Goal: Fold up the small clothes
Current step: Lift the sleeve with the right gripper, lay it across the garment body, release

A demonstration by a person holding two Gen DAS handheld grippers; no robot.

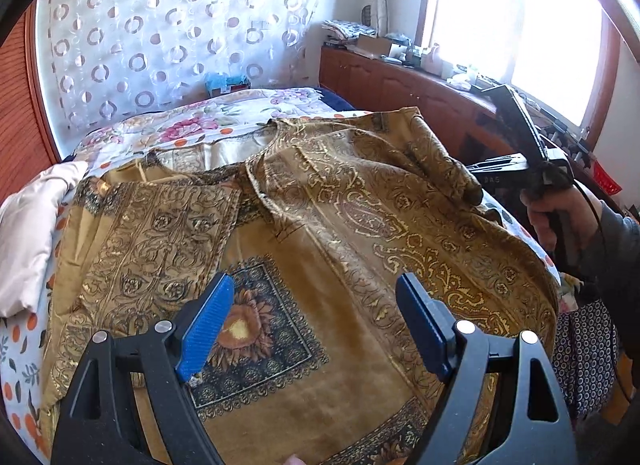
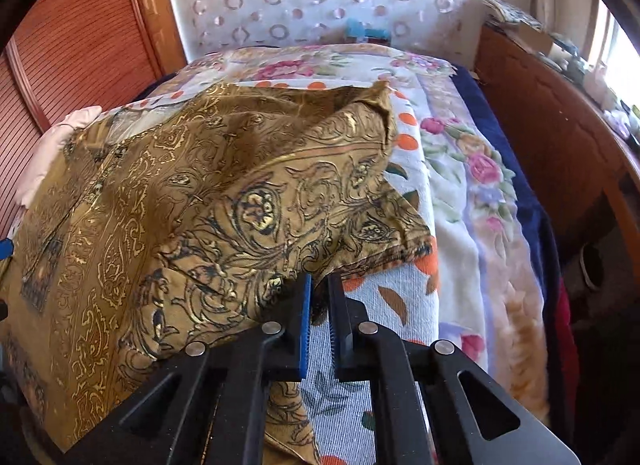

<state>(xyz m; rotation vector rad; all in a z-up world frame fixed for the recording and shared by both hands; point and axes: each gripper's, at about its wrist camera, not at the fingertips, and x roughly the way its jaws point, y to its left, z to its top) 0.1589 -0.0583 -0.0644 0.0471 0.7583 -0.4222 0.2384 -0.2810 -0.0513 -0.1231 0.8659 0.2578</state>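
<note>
The left gripper (image 1: 310, 321) hovers nearest the viewer in its own view, its blue pads (image 1: 206, 327) spread wide apart over the golden patterned garment (image 1: 320, 233), gripping nothing. Directly beneath it sits the garment's dark-bordered square sunflower print (image 1: 250, 331). The garment lies spread across the bed (image 1: 24, 365), on an orange-dotted sheet (image 2: 368, 297).

On the garment's left side, one sleeve (image 1: 160, 233) is folded inward and lies flat on the body of the cloth. On the garment's right side, the right gripper (image 2: 319, 319) has its jaws pressed nearly together, pinching the edge of the other sleeve (image 2: 304, 225), which is lifted and bunched above the sheet. In the left wrist view, the person's right hand (image 1: 560, 213) grips that tool's handle just past the garment's right edge.

Beside the garment's left edge rests a pale pink padded item (image 1: 28, 237). Beyond the garment's collar, a floral blanket (image 1: 224, 117) covers the far part of the bed. Behind that hangs a white curtain with ring shapes (image 1: 168, 25), and to the garment's far right a wooden cabinet (image 1: 400, 81) stands below a bright window (image 1: 520, 17).
</note>
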